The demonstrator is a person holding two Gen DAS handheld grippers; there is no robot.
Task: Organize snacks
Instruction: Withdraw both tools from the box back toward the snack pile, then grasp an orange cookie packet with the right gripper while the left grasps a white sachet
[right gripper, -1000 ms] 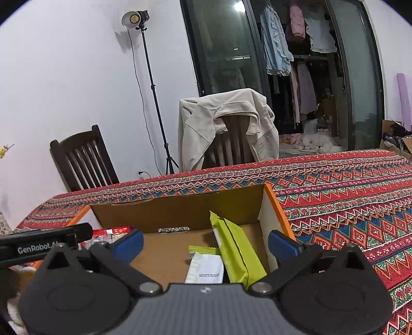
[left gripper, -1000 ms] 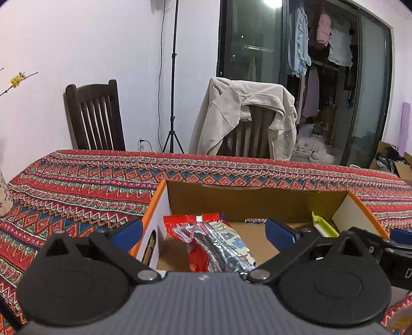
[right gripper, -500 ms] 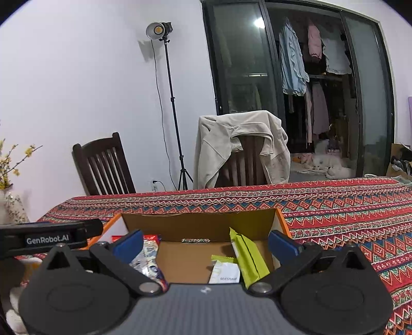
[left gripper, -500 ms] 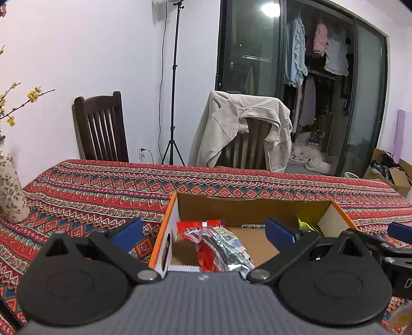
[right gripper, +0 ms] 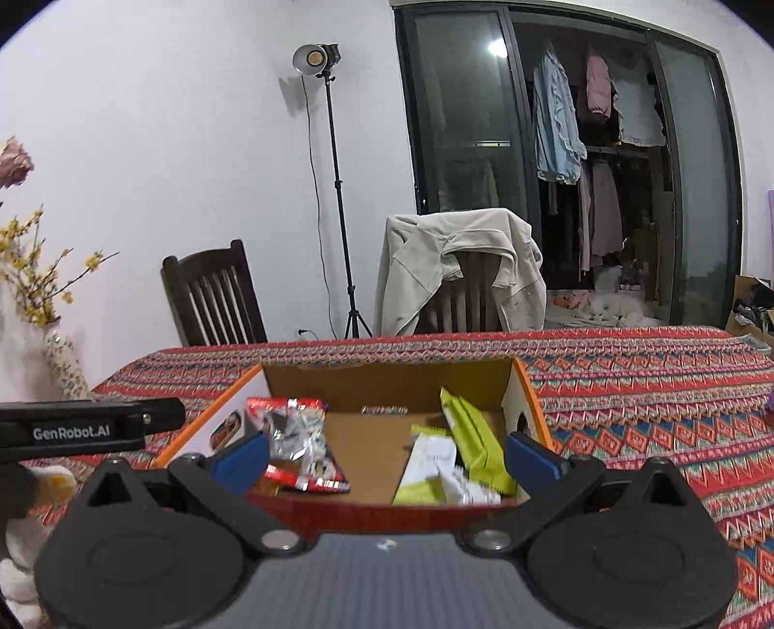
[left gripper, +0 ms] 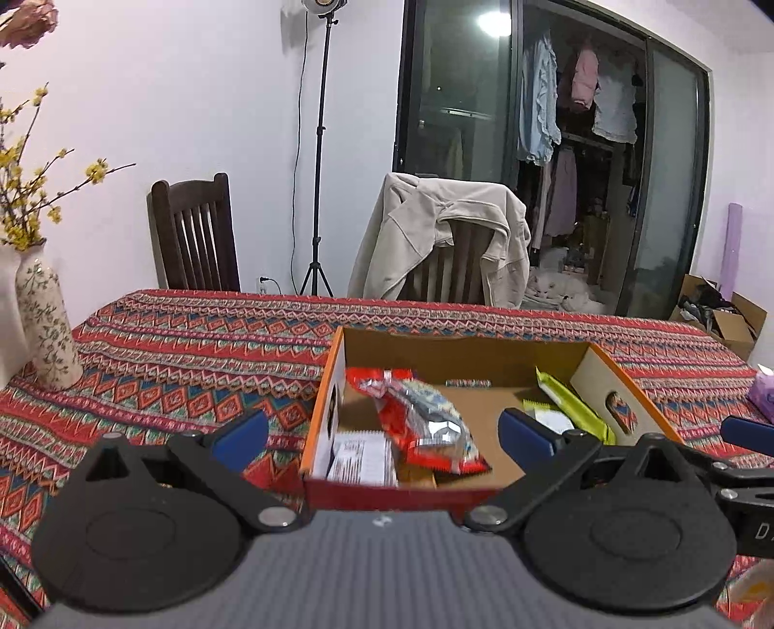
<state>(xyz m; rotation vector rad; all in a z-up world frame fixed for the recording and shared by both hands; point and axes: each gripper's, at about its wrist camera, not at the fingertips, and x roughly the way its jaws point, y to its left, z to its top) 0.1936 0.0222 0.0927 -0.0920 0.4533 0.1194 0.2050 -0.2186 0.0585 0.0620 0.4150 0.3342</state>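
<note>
Both hand-held grippers (left gripper: 382, 435) (right gripper: 387, 455) gape empty; box (left gripper: 624, 377) holds two green packets (right gripper: 476, 445) (one red (left gripper: 425, 416)).

Home dining room, clothed table (left gripper: 193, 348), wardrobe (left gripper: 580, 169)

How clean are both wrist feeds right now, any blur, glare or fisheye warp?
Left wrist view: near edge of the cardboard box smeared by blur, studio light cut off at the top. Right wrist view: green snack packets slightly blurred, a bright reflection on the glass door, dark fisheye corners.
</note>
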